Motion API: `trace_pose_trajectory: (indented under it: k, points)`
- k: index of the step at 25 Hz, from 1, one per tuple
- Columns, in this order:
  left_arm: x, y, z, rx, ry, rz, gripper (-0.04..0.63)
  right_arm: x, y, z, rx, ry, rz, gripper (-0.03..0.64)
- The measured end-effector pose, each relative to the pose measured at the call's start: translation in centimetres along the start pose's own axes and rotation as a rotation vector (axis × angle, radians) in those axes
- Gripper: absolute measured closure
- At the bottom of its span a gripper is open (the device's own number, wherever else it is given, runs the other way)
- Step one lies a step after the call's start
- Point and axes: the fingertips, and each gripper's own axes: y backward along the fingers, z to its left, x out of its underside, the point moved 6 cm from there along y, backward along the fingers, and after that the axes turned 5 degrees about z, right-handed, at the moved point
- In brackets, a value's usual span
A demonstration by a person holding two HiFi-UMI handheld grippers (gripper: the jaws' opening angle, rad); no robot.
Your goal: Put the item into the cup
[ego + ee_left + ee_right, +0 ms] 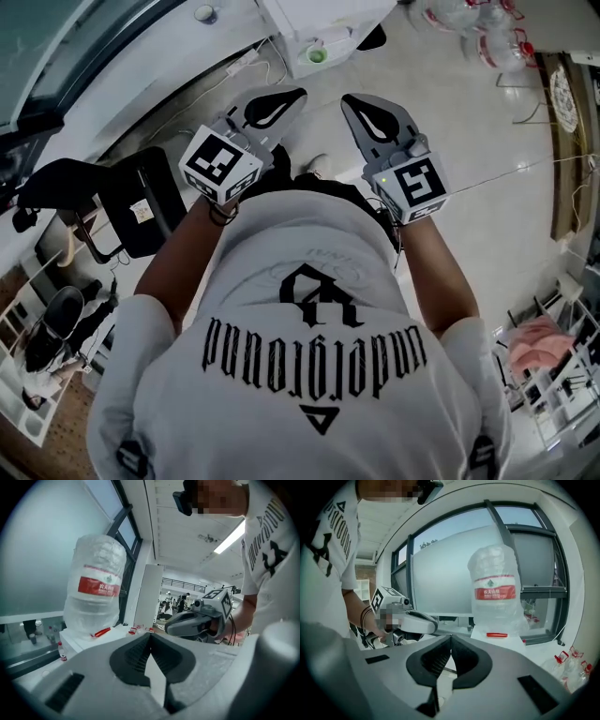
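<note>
1. My left claw (298, 94) is closed with nothing in it. In the left gripper view its two dark pads meet at the tips (150, 634).
2. My right claw (347, 99) is closed and empty too. Its pads touch along their front edge (451, 637).
3. I hold both claws out in front of my white printed shirt (309, 375), side by side and a little apart, over the pale floor (487, 159).
4. A small round vessel (317, 55) with green inside sits on a white block (323, 23) at the top edge of the head view, beyond both claws. It may be the cup, but it is too small for me to be sure. I cannot tell which thing is the item to go in.
5. A large water jug (494, 590) wrapped in clear plastic, with a red label, stands upright on a white surface (511, 644) by the window (440, 578).
6. A red strip (497, 634) lies on that surface at the jug's foot, near the front edge.
7. Clear bottles with red caps (569, 665) lie low at the right, beside the surface.
8. Each claw's camera sees the other claw level with it: the right one (190, 623) and the left one (415, 620).
</note>
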Motion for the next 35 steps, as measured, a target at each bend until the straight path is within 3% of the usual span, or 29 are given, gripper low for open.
trace_pose_trajectory:
  k: [6,11,18,25,35]
  points:
    - [-4.4,2.4,-3.4,0.006,-0.048,-0.051,0.581,-2.5,4.3,0.9,-0.003,0.044,-0.048,0.601]
    - [-5.2,3.5,-5.4,-0.029,-0.070,-0.058,0.581,-3.2,7.4,1.2,0.004,0.053,-0.086,0.601]
    - [-5.3,4.3,-6.4,-0.075,-0.001,-0.064,0.581,-3.2,9.2,0.3,-0.004,0.040,-0.093,0.601]
    - [-5.5,6.8,-6.8,-0.124,-0.007,-0.055,0.581,-3.2,9.6,1.8,-0.036,0.048,-0.093,0.601]
    - [-4.8,10.6,-6.9,-0.043,-0.034,-0.047,0.581,-3.8,9.0,6.1,0.009,0.033,-0.094,0.601]
